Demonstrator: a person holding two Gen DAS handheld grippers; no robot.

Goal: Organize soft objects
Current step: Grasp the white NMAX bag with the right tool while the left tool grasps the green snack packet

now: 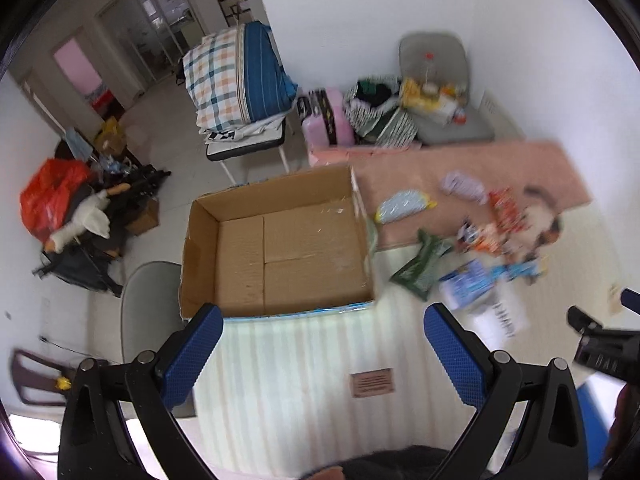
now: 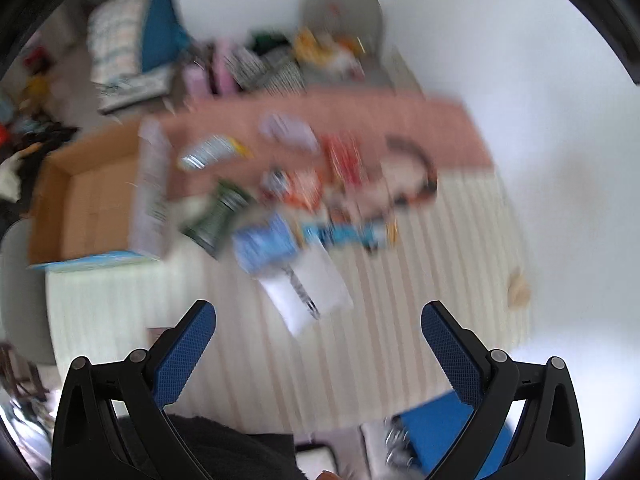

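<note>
Left claw (image 1: 322, 344) gaping, cardboard box (image 1: 276, 240) empty

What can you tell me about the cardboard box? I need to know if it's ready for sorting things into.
The cardboard box is plain brown corrugated card, open at the top, and nothing shows inside. Its floor shows the seams of folded flaps, and its outer near edge has a light blue printed face. It sits upright on the pale striped bed cover, left of the scattered soft items, its far right corner against the pink cloth. Neither gripper touches it.

Lighting: bright, even daylight is washing the white wall (image 1: 500, 8). Motion blur is smearing the right wrist view heavily. Fisheye bending and black vignetting are curving edges around the cardboard box (image 1: 276, 248).
</note>
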